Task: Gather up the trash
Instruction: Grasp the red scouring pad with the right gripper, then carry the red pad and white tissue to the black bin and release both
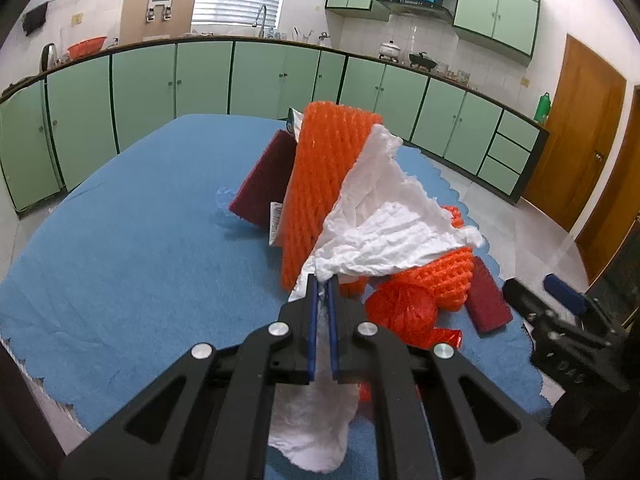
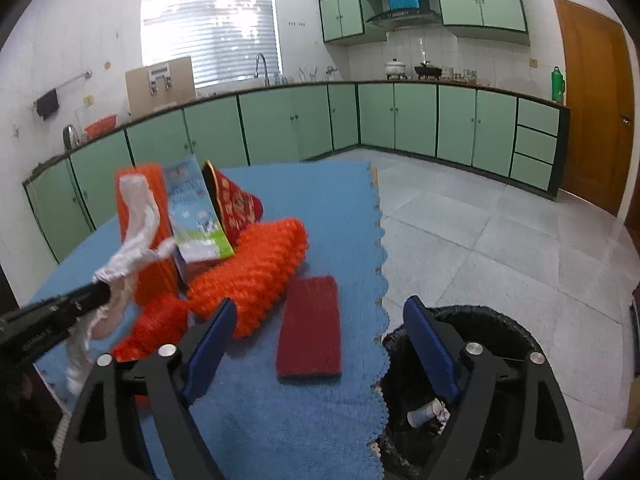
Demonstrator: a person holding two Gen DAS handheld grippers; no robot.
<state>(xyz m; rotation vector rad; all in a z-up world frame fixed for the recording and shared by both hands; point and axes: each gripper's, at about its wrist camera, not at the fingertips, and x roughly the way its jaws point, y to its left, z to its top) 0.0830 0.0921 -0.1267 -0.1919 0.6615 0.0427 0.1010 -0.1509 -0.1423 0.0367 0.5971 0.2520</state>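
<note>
1. One landmark fixes everything: the black-lined round trash bin (image 2: 472,360) standing on the floor just beside the scalloped edge of the blue cloth-covered table (image 2: 340,208).
2. The flat dark-red rectangular pad (image 2: 310,330) lies on the table just left of the bin, long axis running away from the camera.
3. The right gripper (image 2: 320,340) is nearer the bin, jaws spread and empty, straddling pad and bin rim.
4. The left gripper (image 1: 324,286), farther from the bin, is pinched shut on the crumpled white tissue (image 1: 384,224).

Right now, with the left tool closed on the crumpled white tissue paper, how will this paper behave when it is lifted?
The crumpled white tissue paper probably stays floppy: it drapes and hangs below the left tool. It looks light and thin, so it may tear.
</note>
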